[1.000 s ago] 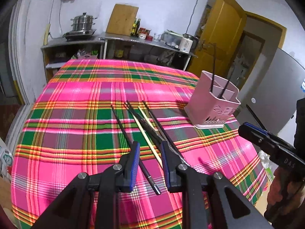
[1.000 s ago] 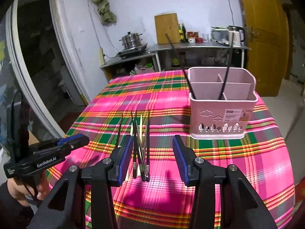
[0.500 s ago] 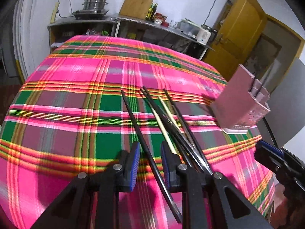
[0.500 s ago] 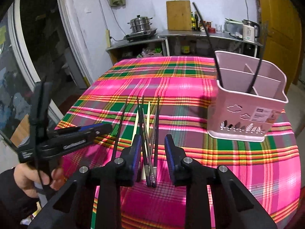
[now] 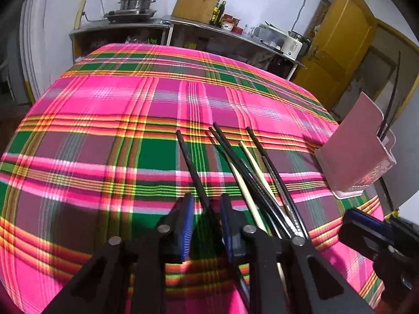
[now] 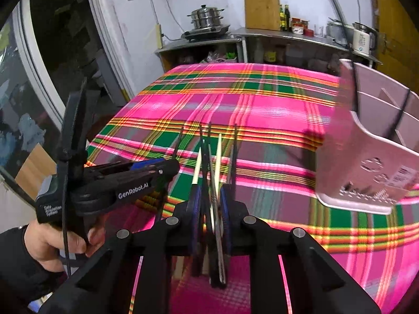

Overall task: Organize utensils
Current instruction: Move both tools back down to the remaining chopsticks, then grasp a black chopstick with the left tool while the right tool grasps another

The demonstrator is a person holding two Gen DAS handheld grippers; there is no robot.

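Several chopsticks [image 5: 256, 178], black, pale wood and metal, lie bunched on the plaid tablecloth [image 5: 104, 130]. One black chopstick [image 5: 191, 162] lies apart to their left. My left gripper [image 5: 207, 201] is down over its near end. The jaws are closing, and cloth still shows between the pads and the stick. My right gripper [image 6: 210, 191] is closing on the near ends of the bunched chopsticks [image 6: 218, 154], which fill the gap between its pads. The pink holder [image 6: 366, 157] stands at the right with black chopsticks in it.
A person's hand [image 6: 52, 240] grips the left gripper [image 6: 167, 166] just left of my right one. The right gripper [image 5: 366, 230] shows at the lower right of the left wrist view. The pink holder [image 5: 358, 151] is close to the table's right edge. A kitchen counter [image 5: 183, 23] runs along the back wall.
Both grippers came down and forward onto the chopsticks' near ends. The right jaws narrowed from wide to tight around the bunch. The left jaws narrowed a little around the single black stick.
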